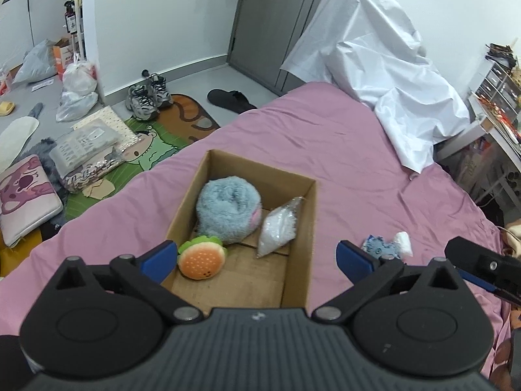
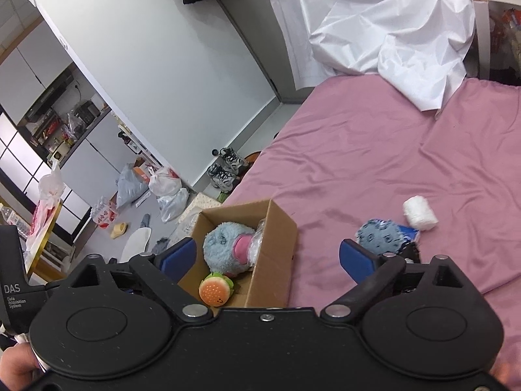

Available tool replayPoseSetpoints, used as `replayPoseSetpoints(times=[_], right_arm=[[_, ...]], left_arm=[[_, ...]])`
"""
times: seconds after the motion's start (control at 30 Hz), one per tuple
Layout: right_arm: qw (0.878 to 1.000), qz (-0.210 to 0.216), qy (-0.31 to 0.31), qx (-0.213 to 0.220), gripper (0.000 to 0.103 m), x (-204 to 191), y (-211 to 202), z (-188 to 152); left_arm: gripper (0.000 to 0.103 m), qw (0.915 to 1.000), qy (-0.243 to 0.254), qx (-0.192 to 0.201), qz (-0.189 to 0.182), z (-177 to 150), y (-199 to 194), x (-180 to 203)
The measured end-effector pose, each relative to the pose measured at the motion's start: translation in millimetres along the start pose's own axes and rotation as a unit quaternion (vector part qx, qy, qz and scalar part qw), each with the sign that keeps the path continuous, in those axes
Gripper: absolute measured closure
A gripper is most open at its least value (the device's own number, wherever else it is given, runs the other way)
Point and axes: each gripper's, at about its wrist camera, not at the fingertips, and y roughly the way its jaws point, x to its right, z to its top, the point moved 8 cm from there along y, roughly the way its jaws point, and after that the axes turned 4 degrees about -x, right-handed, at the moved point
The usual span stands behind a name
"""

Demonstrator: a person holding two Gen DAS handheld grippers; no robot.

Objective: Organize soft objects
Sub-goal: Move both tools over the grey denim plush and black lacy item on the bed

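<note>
An open cardboard box (image 1: 301, 228) stands on the pink bed (image 1: 342, 150). Inside lie a fluffy blue plush (image 1: 228, 211), a burger plush (image 1: 202, 257) and a clear bag of white filling (image 1: 280, 228). My left gripper (image 1: 257, 260) is open and empty just above the box's near end. Right of the box lie a small blue cloth toy (image 1: 379, 247) and a white roll (image 1: 403, 244). In the right wrist view the box (image 2: 276, 247), blue toy (image 2: 379, 233) and white roll (image 2: 420, 216) show. My right gripper (image 2: 268, 257) is open and empty, over the box's right wall.
A crumpled white sheet (image 1: 384, 65) covers the bed's far end. Left of the bed the floor holds a cartoon mat (image 1: 153, 150), sneakers (image 1: 148, 96), a slipper (image 1: 229, 99), bags and packages. A desk with clutter (image 1: 498, 104) stands at the right.
</note>
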Motion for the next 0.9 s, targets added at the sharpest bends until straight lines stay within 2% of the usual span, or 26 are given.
replayPoseSetpoints(times=[0.17,0.3,0.67,0.9], right_arm=[[1.000,-0.008,0.008,0.004,0.006,15.1,-16.8,3.5],[1.000,-0.014,0.003,0.007,0.000,28.6,-34.2,1.6],[1.000,-0.016,0.013,0.019,0.000,70.8,-66.8,-7.9],[0.999,-0.003,0.022,0.027,0.000,79.7,-74.4,-6.0]], left_arm=[[0.000,1.0000,0.005,0.001,-0.006,-3.4,-9.5,12.2],[0.000,0.9997,0.018,0.001,-0.014,-8.1,-14.8,26.8],[0.000,0.9982,0.045,0.008,-0.038,-23.2,-23.8,68.7],[0.001,0.9978,0.048,0.020,-0.042,-29.5,-28.1,89.0]])
